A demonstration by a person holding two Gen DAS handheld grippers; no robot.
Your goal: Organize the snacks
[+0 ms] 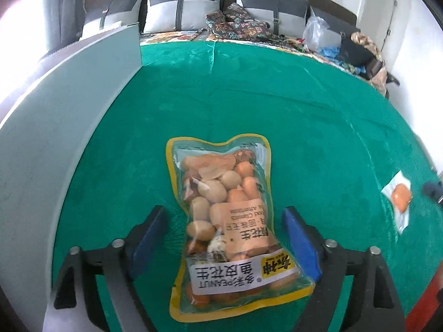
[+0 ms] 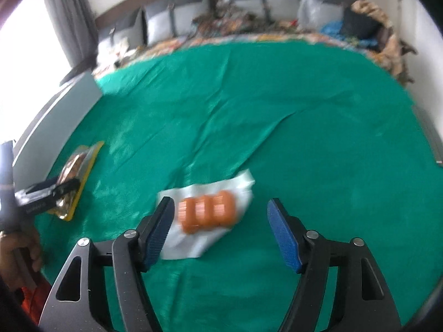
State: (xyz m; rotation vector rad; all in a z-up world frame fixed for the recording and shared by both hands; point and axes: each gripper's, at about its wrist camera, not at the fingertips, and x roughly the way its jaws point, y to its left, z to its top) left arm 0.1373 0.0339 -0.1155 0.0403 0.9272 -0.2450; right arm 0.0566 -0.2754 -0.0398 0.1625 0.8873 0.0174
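A clear yellow-edged bag of peanut snacks (image 1: 221, 215) lies flat on the green cloth (image 1: 304, 116). My left gripper (image 1: 223, 210) is open around it, its blue pads (image 1: 151, 232) standing clear of the bag's sides. The bag (image 2: 80, 163) and the left gripper (image 2: 49, 191) also show at the left of the right wrist view. A white packet with orange sausage pieces (image 2: 210, 210) lies between the fingers of my open right gripper (image 2: 220, 202); its left finger covers the packet's left edge. The same packet (image 1: 398, 196) sits at the far right of the left wrist view.
A grey upright panel (image 1: 69, 110) runs along the cloth's left side (image 2: 55, 116). Behind the cloth is a sofa with grey cushions (image 1: 182, 8), patterned fabric, a plastic bag (image 1: 315, 33) and dark clothes. A hand (image 2: 19, 251) holds the left gripper.
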